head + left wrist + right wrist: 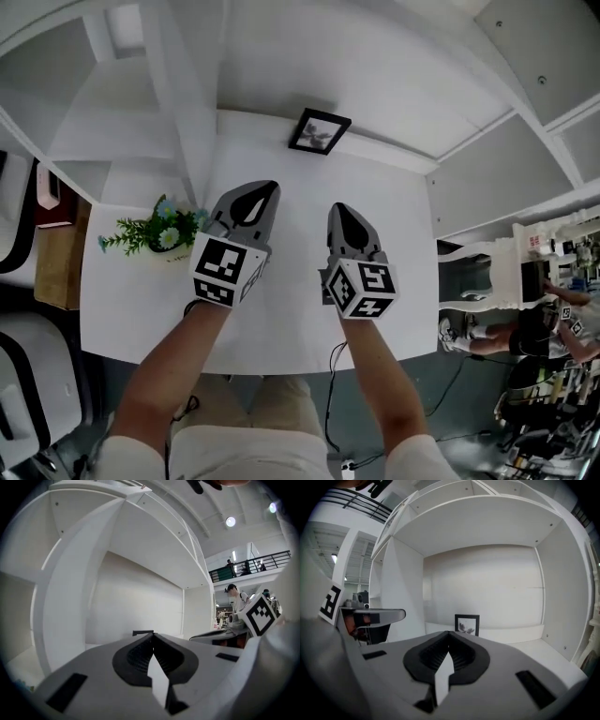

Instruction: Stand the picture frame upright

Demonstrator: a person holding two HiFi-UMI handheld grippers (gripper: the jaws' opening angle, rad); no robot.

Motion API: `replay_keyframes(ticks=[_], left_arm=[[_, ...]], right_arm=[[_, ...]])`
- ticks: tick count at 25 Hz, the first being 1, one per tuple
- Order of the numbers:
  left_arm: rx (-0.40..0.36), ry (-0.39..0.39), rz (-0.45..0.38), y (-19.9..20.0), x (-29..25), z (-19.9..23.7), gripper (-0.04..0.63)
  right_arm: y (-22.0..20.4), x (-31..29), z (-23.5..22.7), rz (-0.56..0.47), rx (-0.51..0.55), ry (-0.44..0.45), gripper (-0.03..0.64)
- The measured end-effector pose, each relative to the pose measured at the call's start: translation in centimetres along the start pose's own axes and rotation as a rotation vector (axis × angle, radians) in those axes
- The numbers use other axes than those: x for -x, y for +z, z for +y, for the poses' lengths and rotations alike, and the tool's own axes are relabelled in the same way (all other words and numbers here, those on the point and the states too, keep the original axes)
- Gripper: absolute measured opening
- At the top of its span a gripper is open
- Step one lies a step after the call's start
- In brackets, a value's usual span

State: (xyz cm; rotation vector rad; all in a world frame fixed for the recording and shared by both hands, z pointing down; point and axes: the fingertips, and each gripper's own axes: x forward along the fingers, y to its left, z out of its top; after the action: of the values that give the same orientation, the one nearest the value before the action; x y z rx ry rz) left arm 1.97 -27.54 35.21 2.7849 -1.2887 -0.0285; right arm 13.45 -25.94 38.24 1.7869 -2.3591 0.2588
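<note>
No readable text, numbers or brands in any view.
Only signs: black-and-white square code markers on the left cube (pixel 225 270) and the right cube (pixel 361 289), blocky patterns rather than letters or digits. The right cube's marker also shows at the edge of the left gripper view, and the left cube's marker at the edge of the right gripper view. The frame (pixel 467 624) holds a dark print on white with no legible caption or signature. There are small red marks on a white stand (pixel 531 246) at the right edge of the head view, too small to read.
</note>
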Motion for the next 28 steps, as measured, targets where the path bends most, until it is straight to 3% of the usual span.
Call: replay_keyframes(ticks=[6, 11, 22, 28], left_arm=[[-0.019, 0.022, -0.047, 4.6, 4.2, -0.9, 0.017], [-0.018, 0.090, -0.089, 7.9, 8.2, -0.9, 0.017], [0.034, 0.210, -0.158, 13.4, 18.9, -3.6, 0.017], [-0.007, 0.305, -0.212, 17.1, 24.3, -2.9, 0.017]], right_arm=[[1.5, 4.5, 2.8, -0.003, -0.036, 0.040, 0.008], [5.1, 8.7, 4.0, -0.078, -0.012, 0.120, 0.008], [9.8, 19.8, 1.8, -0.173, -0.026, 0.214, 0.008], [10.8, 23.5, 0.5, -0.193, -0.060, 0.237, 0.008]])
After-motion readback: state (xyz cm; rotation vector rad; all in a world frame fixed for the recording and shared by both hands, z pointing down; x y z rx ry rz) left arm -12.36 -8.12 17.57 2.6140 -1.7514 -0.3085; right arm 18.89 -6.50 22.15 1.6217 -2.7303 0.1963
